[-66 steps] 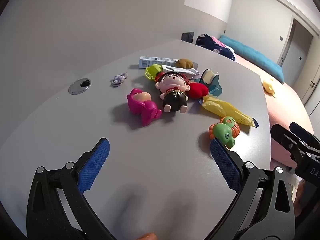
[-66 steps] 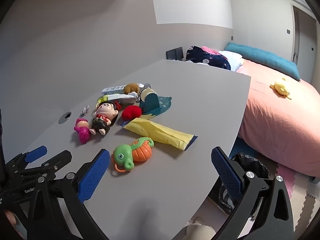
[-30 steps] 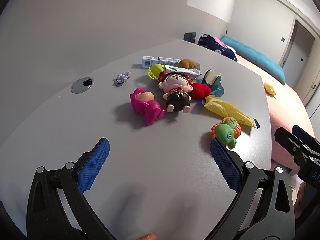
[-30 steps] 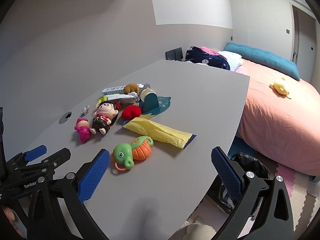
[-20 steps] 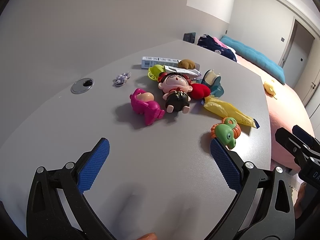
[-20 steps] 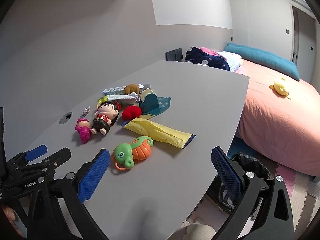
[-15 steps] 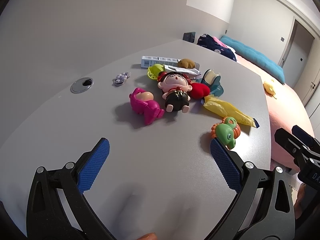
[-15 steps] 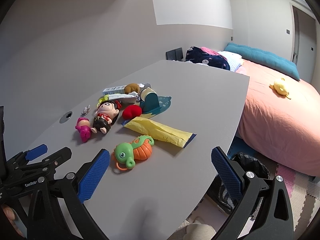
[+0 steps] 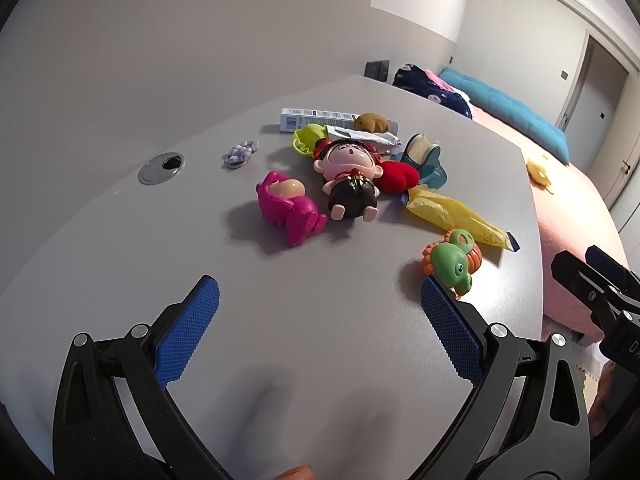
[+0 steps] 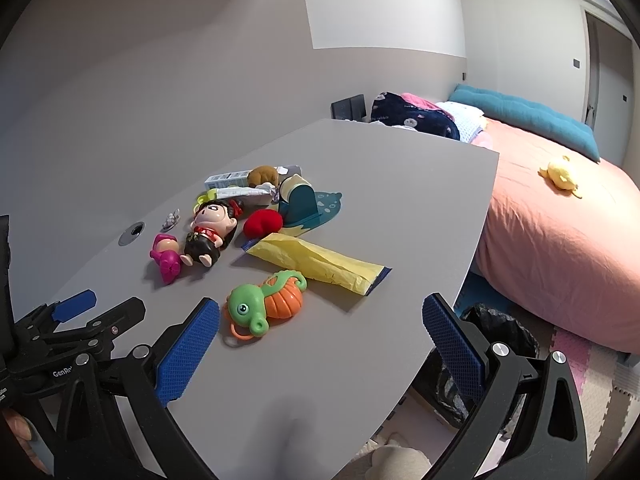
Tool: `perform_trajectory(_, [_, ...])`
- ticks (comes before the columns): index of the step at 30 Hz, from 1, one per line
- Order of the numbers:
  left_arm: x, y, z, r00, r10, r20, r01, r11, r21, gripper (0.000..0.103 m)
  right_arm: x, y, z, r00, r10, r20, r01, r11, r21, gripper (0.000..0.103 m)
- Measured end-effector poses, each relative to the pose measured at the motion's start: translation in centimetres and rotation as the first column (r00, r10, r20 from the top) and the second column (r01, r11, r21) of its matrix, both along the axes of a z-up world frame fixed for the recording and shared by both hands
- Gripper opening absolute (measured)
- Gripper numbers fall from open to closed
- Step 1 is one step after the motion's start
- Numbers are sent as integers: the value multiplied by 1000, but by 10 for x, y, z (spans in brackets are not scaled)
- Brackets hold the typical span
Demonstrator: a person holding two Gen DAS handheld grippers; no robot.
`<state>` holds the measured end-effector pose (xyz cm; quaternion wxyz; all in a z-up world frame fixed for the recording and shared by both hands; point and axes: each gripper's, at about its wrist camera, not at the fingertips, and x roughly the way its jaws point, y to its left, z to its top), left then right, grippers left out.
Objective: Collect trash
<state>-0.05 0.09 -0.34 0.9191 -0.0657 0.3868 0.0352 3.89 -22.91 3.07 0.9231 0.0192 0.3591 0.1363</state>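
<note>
On the grey table lies a mix of toys and litter. A yellow wrapper lies flat at the right of the pile. A small crumpled wrapper sits near a cable hole. A white carton and a silver tube wrapper lie at the back. My left gripper hovers open, empty, short of the pile. My right gripper is open and empty above the table's near right edge, beside a green seahorse toy.
Toys in the pile: a pink figure, a doll, a red plush heart, a teal tape dispenser. A black-lined bin stands on the floor below the table's right edge. A pink bed lies beyond.
Both grippers drifted only slightly; the pile has barely shifted in either view. Nothing has been picked up or moved.
</note>
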Motion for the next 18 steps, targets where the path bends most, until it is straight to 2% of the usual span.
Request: perform_trajectory(18, [1,0,-3,1000,2,-8,-2,1000,0,97,0,0,-4,1000,7,-11,-7,1000,-3,101])
